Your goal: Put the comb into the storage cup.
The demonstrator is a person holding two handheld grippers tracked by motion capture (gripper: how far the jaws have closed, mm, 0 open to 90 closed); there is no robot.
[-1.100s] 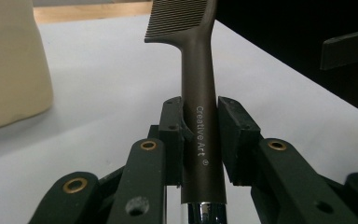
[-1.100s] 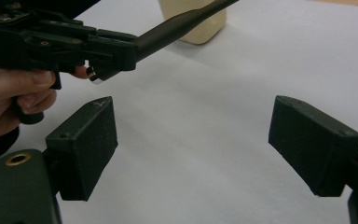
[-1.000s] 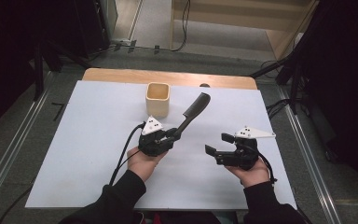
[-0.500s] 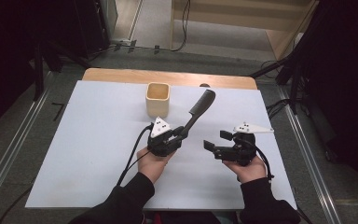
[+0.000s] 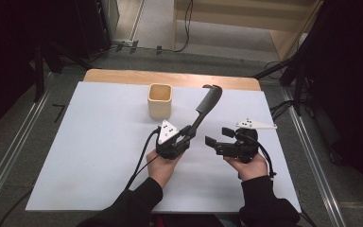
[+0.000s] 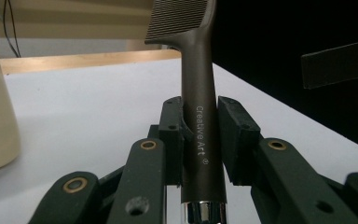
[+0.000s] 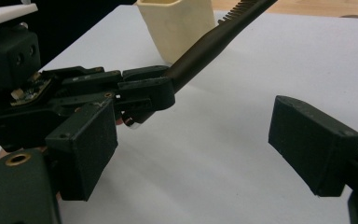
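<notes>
My left gripper (image 5: 185, 135) is shut on the handle of a dark comb (image 5: 207, 105), which slants up and away toward the table's far side. In the left gripper view the comb's handle (image 6: 200, 135), marked "Creative Art", stands clamped between the two jaws, its toothed head at the top. A cream square cup (image 5: 160, 100) stands upright on the white table top (image 5: 99, 137), left of the comb's head. My right gripper (image 5: 217, 136) is open just right of the left one, nothing between its pads (image 7: 314, 142). In the right gripper view, the left gripper (image 7: 142, 88) holds the comb (image 7: 209, 39).
The white sheet covers a wooden table whose far edge (image 5: 170, 77) shows as a tan strip. Metal rails (image 5: 14, 146) run along both sides on the floor. A cable (image 5: 142, 163) trails from the left gripper back toward the person's sleeve.
Both hands have shifted a little forward and right. The comb's head has risen and swung farther from the cup. The right gripper stays open.
</notes>
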